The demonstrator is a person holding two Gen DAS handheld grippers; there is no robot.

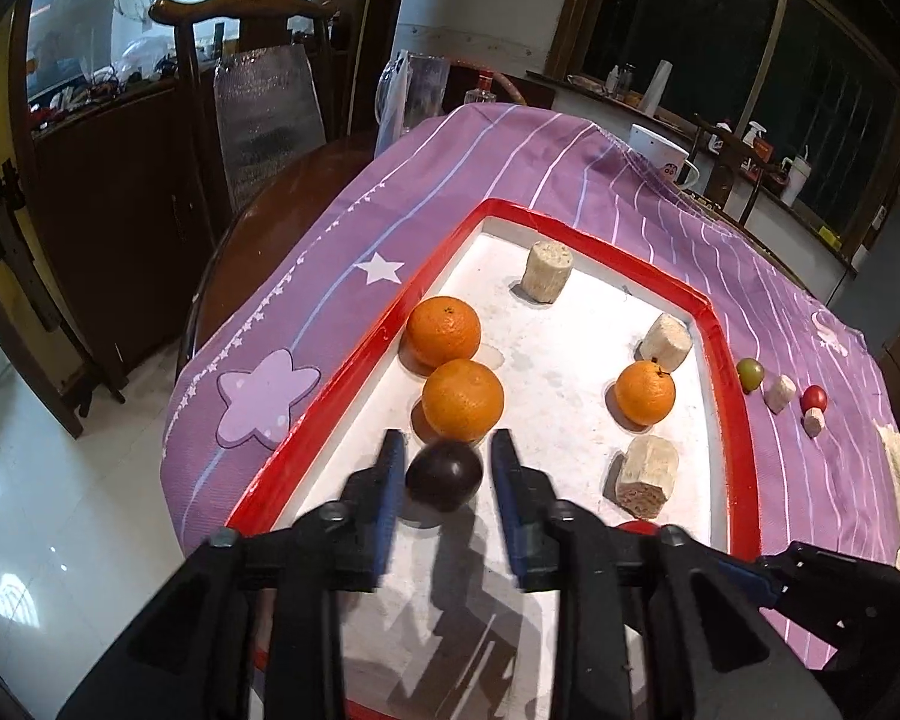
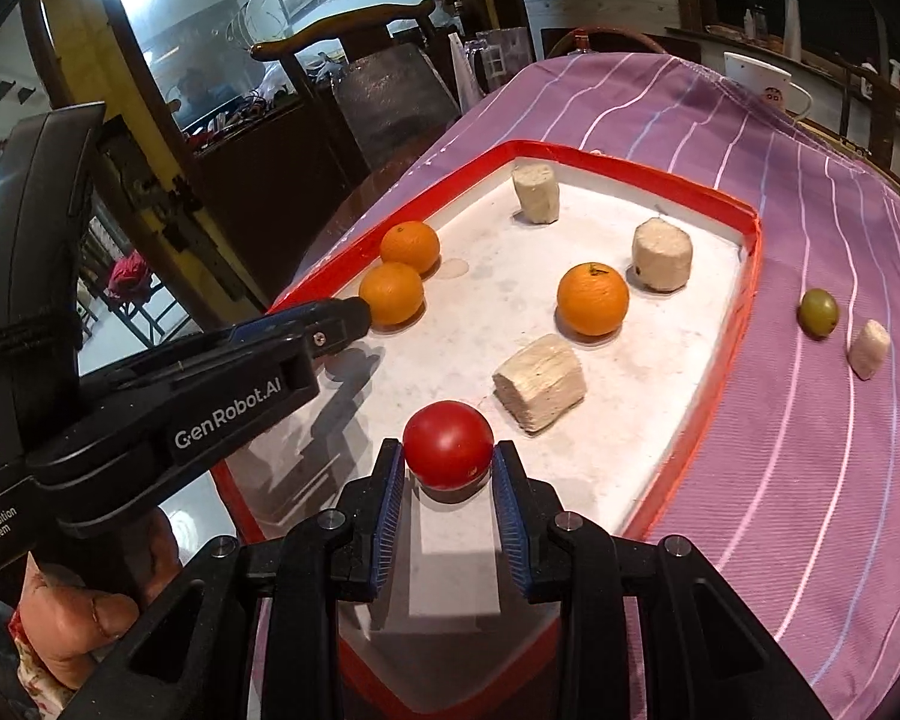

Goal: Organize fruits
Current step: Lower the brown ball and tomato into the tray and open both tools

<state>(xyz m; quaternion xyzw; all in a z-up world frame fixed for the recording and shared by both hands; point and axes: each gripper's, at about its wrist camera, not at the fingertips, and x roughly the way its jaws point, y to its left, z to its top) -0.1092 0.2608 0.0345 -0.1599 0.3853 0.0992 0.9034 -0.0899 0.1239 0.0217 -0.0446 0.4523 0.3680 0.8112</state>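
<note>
A white tray with a red rim (image 1: pixel 354 360) lies on the purple cloth. Inside it a dark purple round fruit (image 1: pixel 444 476) rests on the tray floor between the fingers of my left gripper (image 1: pixel 444 450), which is open, with slim gaps at both pads. Just beyond the fruit sit two oranges (image 1: pixel 463 399), and a third orange (image 1: pixel 645 392) lies to the right. My right gripper (image 2: pixel 448 450) is shut on a red tomato (image 2: pixel 448 443) over the tray's near end. In the right wrist view the left gripper (image 2: pixel 354 315) reaches in beside the near orange (image 2: pixel 391 293).
Several beige cylindrical chunks (image 2: pixel 540 383) stand among the fruit in the tray. On the cloth right of the tray lie a green fruit (image 2: pixel 818 312), a small red fruit (image 1: pixel 813 397) and small beige pieces (image 2: pixel 868 349). A white mug (image 1: pixel 657 147) and a chair (image 1: pixel 240 18) stand beyond.
</note>
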